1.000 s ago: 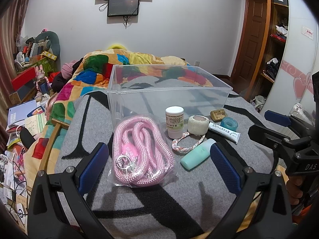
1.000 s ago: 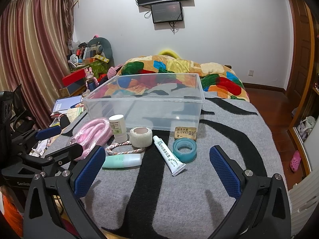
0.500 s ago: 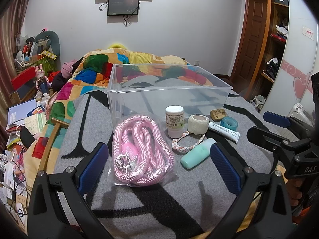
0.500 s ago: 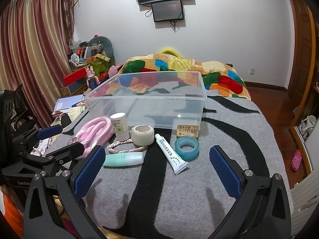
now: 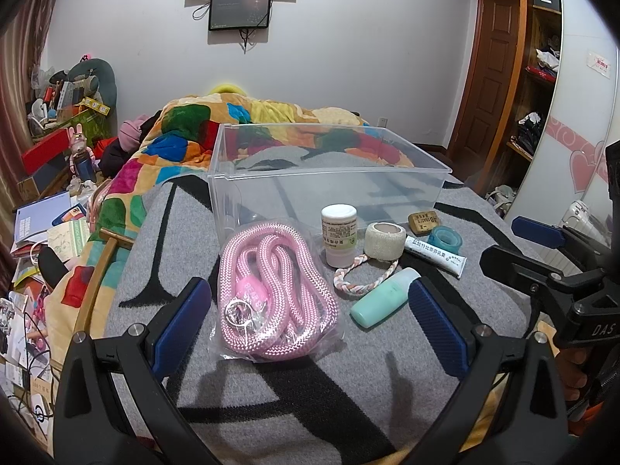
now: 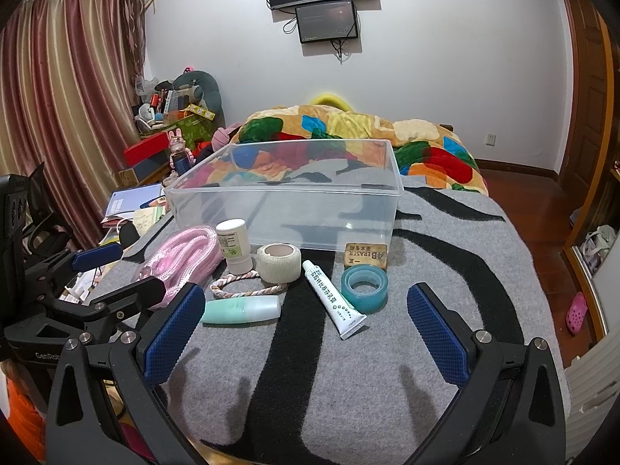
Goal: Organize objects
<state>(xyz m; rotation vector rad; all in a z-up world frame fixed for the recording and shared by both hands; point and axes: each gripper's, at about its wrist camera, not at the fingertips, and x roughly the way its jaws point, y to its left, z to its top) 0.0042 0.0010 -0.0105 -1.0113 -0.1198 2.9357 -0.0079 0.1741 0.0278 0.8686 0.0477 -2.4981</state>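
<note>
An empty clear plastic bin (image 5: 329, 190) (image 6: 286, 209) stands on the grey and black blanket (image 5: 271, 387) (image 6: 348, 379). In front of it lie a bagged pink rope (image 5: 271, 286) (image 6: 186, 255), a white bottle (image 5: 339, 234) (image 6: 233, 246), a white bandage roll (image 5: 383, 240) (image 6: 279, 262), a braided cord loop (image 5: 364, 275) (image 6: 248, 288), a mint tube (image 5: 383, 302) (image 6: 242, 309), a white ointment tube (image 5: 434, 255) (image 6: 333, 298), a teal tape roll (image 5: 445, 237) (image 6: 364, 286) and a tan eraser (image 5: 423, 220) (image 6: 366, 255). My left gripper (image 5: 310, 321) is open just before the rope. My right gripper (image 6: 306, 329) is open and empty.
A colourful quilt (image 5: 248, 124) (image 6: 387, 135) lies behind the bin. Books and clutter (image 5: 42, 224) fill the floor left of the bed. A wooden door and shelves (image 5: 503, 77) stand at the right. The other gripper shows at each view's side.
Both grippers have edged slightly forward toward the objects. The objects have not moved.
</note>
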